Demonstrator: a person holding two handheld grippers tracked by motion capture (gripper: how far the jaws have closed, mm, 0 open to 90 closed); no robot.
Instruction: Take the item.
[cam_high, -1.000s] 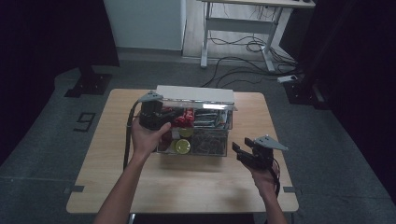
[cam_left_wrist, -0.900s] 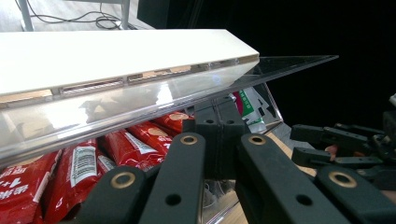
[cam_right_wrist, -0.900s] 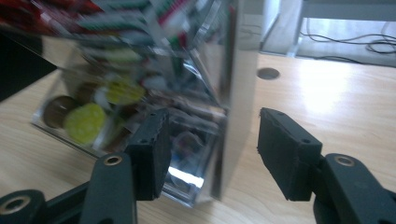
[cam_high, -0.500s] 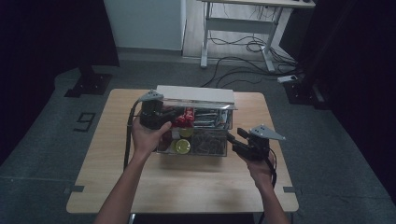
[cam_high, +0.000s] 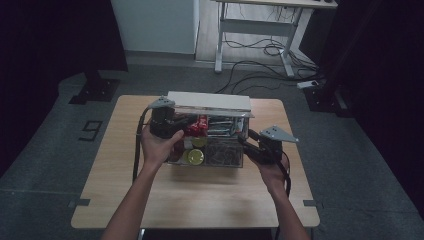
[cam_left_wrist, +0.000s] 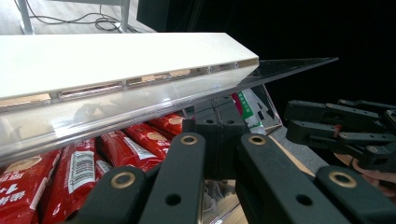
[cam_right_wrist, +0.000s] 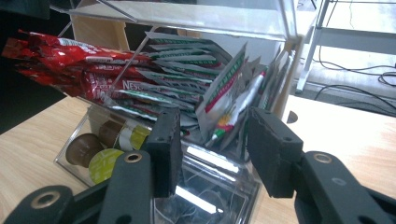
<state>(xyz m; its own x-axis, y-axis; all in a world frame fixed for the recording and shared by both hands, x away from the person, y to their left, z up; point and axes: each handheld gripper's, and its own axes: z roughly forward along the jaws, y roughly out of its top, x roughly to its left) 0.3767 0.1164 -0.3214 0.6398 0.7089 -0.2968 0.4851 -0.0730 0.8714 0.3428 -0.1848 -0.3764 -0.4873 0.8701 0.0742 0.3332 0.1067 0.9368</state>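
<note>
The box (cam_high: 207, 142) sits mid-surface (cam_high: 125, 190), lid raised. My left gripper (cam_left_wrist: 218, 140) is clamped on its clear wall; my right gripper (cam_right_wrist: 212, 149) gapes empty before the sachets (cam_right_wrist: 224, 88). A clumsy push could tip the box.

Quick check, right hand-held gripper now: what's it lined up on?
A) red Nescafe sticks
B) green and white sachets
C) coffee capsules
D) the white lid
B: in the right gripper view the open right hand-held gripper has its jaws spread either side of the green and white sachets in the clear organiser box; the red Nescafe sticks and coffee capsules sit off to its left.
</note>
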